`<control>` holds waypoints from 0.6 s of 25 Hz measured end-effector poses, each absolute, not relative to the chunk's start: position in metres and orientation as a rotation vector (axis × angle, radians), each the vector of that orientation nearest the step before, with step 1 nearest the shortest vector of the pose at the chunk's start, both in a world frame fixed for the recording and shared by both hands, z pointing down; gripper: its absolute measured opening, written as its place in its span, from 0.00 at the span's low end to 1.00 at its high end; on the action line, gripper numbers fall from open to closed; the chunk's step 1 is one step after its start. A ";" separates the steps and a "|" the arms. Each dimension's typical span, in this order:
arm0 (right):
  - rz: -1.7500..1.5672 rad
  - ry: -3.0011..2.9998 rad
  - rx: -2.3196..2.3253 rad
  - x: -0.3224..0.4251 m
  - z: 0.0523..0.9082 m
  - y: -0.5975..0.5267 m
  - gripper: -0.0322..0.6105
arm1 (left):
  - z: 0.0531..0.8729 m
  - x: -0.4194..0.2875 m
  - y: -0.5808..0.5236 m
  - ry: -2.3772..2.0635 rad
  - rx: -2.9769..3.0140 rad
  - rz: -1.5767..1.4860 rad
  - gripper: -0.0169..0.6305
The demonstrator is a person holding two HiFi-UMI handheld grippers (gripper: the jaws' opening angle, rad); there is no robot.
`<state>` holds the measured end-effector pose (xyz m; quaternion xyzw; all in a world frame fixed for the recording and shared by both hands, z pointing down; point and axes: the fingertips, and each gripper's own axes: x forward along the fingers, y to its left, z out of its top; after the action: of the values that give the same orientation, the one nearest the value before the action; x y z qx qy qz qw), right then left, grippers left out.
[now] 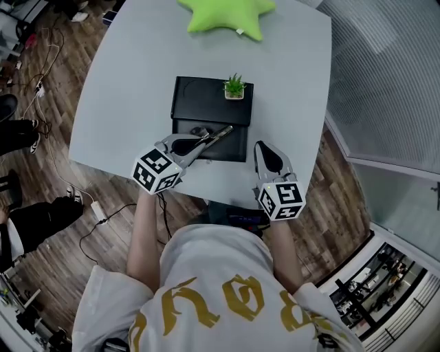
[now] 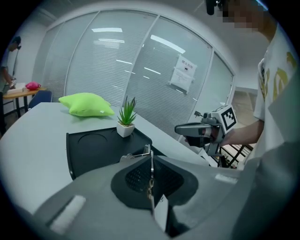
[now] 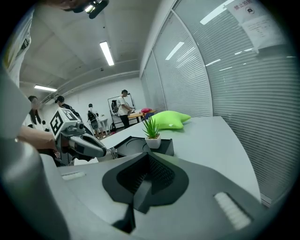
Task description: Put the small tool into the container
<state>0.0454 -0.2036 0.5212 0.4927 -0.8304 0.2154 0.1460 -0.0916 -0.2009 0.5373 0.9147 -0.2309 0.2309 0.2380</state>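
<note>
A black container [image 1: 206, 103] lies in the middle of the grey table [image 1: 124, 103]. My left gripper [image 1: 203, 141] is shut on the small tool [image 1: 218, 133], a thin metal piece that sticks out over the container's near section. In the left gripper view the tool [image 2: 150, 165] shows as a narrow metal edge clamped between the closed pads of the left gripper [image 2: 150, 158]. My right gripper [image 1: 264, 147] hovers at the table's near edge, right of the container, shut and empty. Its pads meet with nothing between them in the right gripper view, where the right gripper [image 3: 148, 161] faces the container [image 3: 136, 143].
A small potted plant [image 1: 234, 86] stands on the container's far right corner. A green star-shaped cushion [image 1: 227, 15] lies at the table's far edge. A glass wall with blinds [image 1: 385, 75] runs along the right. Cables and a power strip [image 1: 100, 211] lie on the wooden floor at left.
</note>
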 end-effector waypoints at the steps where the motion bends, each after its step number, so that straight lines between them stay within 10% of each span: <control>1: 0.625 -2.387 1.418 0.046 0.523 -0.205 0.08 | 0.542 -0.090 -0.202 -0.614 2.509 0.662 0.04; 15: 0.657 -2.333 1.469 0.060 0.540 -0.217 0.08 | 0.572 -0.060 -0.218 -0.335 2.537 0.837 0.04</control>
<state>0.0595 -0.2168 0.5401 0.5122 -0.8135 0.2292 0.1529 -0.0600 -0.2179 0.5718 0.9186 -0.1213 0.3031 0.2227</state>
